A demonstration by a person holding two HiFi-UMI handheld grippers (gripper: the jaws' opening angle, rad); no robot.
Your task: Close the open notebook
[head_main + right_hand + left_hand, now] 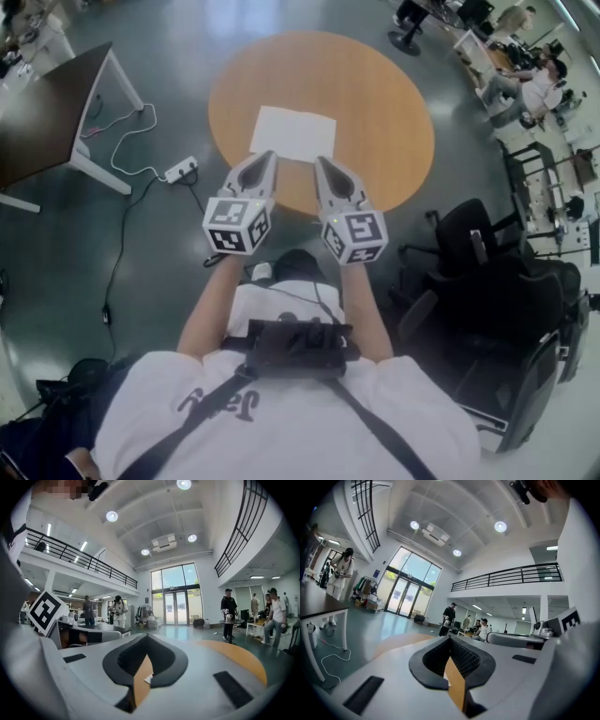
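Fingertips (266,164) pinched together, nothing between, on left gripper (270,156) and right gripper (320,160) alike | notebook (292,133) lies open, white pages up, mid round table (384,103), just past the tips | looks light, floppy, likely to slide on the wood, so nip one outer page edge and fold it over

The person is wearing a white short-sleeved T-shirt (281,422) bearing dark lettering, with black straps (375,427) crossing it and a black box (300,345) sitting at the chest. The left gripper (269,156) and right gripper (321,161) are showing pale grey tapering shells lined in black, each carrying a cube of black-and-white square markers.
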